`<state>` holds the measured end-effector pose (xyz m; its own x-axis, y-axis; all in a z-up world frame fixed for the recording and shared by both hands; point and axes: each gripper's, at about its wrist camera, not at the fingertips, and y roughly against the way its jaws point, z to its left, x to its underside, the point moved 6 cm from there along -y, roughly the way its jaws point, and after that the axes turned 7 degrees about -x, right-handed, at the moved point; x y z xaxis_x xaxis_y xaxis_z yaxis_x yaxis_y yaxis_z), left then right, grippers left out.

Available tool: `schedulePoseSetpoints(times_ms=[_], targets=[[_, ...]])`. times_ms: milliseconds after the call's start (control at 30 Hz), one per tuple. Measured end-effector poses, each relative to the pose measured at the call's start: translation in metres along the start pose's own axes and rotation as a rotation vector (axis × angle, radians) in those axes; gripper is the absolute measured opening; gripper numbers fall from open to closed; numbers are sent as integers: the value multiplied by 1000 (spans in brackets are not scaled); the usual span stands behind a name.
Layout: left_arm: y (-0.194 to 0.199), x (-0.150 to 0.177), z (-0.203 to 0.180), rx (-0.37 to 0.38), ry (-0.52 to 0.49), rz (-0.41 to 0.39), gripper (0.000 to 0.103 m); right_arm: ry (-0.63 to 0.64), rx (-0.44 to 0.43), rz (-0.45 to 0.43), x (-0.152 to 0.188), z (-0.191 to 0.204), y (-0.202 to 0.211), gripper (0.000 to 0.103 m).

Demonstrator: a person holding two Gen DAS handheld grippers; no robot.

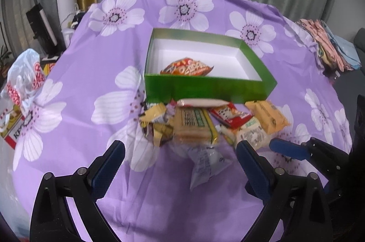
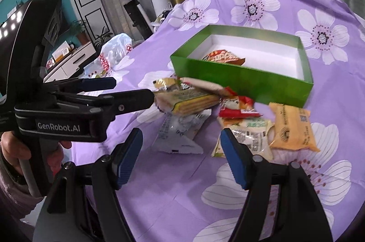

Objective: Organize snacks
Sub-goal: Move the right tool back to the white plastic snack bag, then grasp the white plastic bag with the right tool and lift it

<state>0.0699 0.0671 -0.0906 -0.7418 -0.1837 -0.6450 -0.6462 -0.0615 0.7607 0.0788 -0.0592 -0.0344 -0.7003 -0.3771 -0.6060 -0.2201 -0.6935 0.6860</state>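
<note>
left gripper (image 1: 180, 164) wide apart just before the snack pile (image 1: 212, 123)

The box (image 1: 209, 86) sits on the tablecloth (image 1: 159, 196) toward the far middle of the table, with one snack bag (image 1: 187, 69) inside it, against the near-left corner. The pile of snacks (image 1: 212, 123) lies just before the box's near wall, some packets touching it. In the pile, a long cracker pack (image 1: 194, 125) lies left of centre, a crumpled wrapper (image 1: 155, 125) at its left, a flat packet (image 1: 269, 117) at the far right. One pouch (image 1: 205, 164) lies nearest, apart from the box; it seems to touch the pile. A plastic bag (image 1: 22, 82) stands off the table's left edge, folded cloth (image 1: 330, 48) at the far right.
</note>
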Motion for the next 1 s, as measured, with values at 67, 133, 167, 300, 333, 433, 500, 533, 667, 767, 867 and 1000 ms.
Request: schedulePoseSetpoints(times_ms=[67, 133, 167, 300, 333, 433, 500, 533, 667, 767, 867, 1000], targets=[[-4, 6, 2, 3, 5, 17, 98, 5, 1, 14, 3, 2, -5, 71], [-8, 10, 2, 10, 9, 29, 98, 6, 1, 25, 6, 3, -8, 71], [-10, 12, 3, 16, 13, 37, 98, 6, -3, 33, 7, 4, -11, 71], [-19, 23, 5, 54, 24, 86, 98, 10, -8, 58, 12, 4, -21, 71], [-22, 25, 6, 62, 27, 93, 98, 13, -10, 66, 14, 5, -24, 71], [-30, 34, 5, 109, 39, 123, 98, 18, -16, 86, 19, 7, -34, 71], [-35, 38, 4, 123, 38, 140, 98, 14, -21, 95, 20, 6, -40, 71], [-37, 38, 3, 126, 36, 145, 98, 10, -26, 98, 20, 6, -44, 71], [-47, 37, -2, 174, 48, 166, 98, 7, -19, 107, 19, 3, -58, 71], [-56, 37, -6, 186, 58, 184, 98, 5, -8, 118, 18, 0, -67, 70], [-63, 38, -8, 217, 80, 199, 83, -20, -7, 137, 18, -6, -75, 63], [-67, 40, -11, 255, 88, 221, 58, -44, -42, 157, 21, -6, -82, 38]])
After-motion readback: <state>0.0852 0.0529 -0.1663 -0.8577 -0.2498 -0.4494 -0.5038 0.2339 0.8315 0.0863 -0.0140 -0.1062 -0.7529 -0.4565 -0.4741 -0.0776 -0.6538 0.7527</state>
